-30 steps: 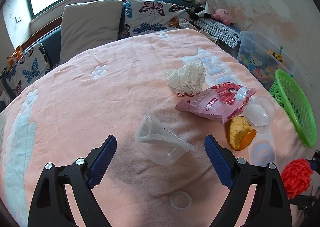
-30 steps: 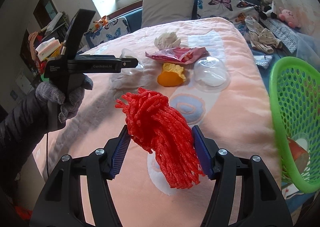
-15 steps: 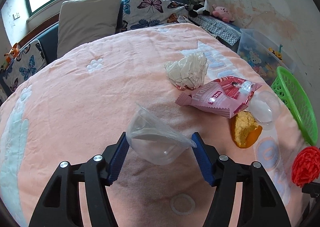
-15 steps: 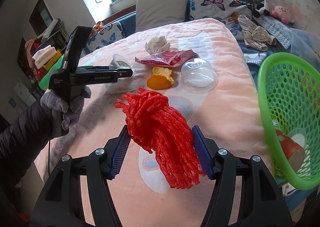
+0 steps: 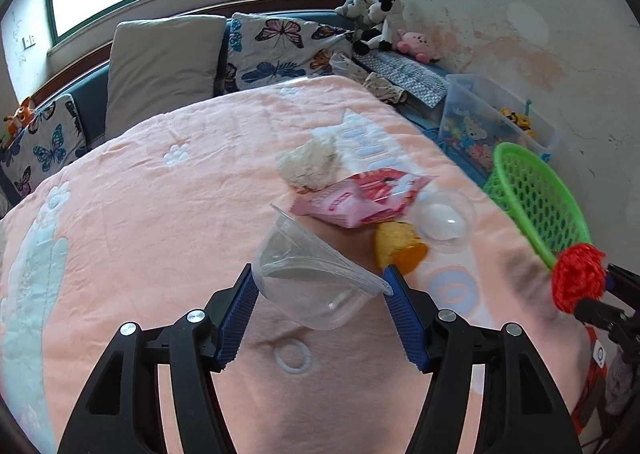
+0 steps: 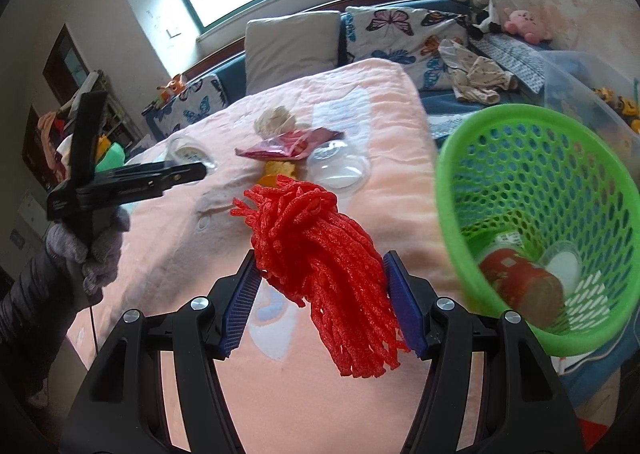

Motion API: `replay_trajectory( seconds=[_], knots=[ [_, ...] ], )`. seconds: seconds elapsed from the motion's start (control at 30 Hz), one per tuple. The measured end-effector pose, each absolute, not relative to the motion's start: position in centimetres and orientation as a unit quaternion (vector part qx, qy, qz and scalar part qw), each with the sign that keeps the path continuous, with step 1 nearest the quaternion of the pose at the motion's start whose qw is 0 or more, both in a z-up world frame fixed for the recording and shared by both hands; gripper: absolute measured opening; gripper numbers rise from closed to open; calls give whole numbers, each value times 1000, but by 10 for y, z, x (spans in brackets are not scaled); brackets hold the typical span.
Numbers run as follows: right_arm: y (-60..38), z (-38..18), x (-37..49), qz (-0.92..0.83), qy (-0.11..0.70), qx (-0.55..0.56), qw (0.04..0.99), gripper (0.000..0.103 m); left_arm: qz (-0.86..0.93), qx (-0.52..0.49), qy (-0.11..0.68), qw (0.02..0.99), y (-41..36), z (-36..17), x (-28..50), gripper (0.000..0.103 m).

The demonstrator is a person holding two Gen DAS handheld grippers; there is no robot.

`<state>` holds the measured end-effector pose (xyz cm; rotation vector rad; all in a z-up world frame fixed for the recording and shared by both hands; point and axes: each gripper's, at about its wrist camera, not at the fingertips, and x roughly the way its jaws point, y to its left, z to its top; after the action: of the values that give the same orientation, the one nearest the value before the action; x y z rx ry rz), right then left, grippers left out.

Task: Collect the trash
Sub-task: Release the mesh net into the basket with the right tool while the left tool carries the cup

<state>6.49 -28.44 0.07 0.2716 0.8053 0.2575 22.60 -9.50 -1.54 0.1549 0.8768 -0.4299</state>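
Above the pink blanket, the left gripper clamps a clear plastic cup, while the right gripper pinches a red foam net beside the green mesh basket.

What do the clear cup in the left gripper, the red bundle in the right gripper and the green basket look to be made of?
Clear cup: thin transparent plastic, glossy; the blanket shows through it.
Red bundle: looks like foam netting, matte; soft tubular strands in an open mesh.
Green basket: moulded plastic, slightly shiny; rigid rim and perforated walls.
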Motion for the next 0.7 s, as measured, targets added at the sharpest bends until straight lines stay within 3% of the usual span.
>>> replay_trajectory(
  seconds=[0.7],
  knots=[
    [-411,4,50,-23,377,168,911,63,-292,105,405,860,-222,20,186,62]
  ],
)
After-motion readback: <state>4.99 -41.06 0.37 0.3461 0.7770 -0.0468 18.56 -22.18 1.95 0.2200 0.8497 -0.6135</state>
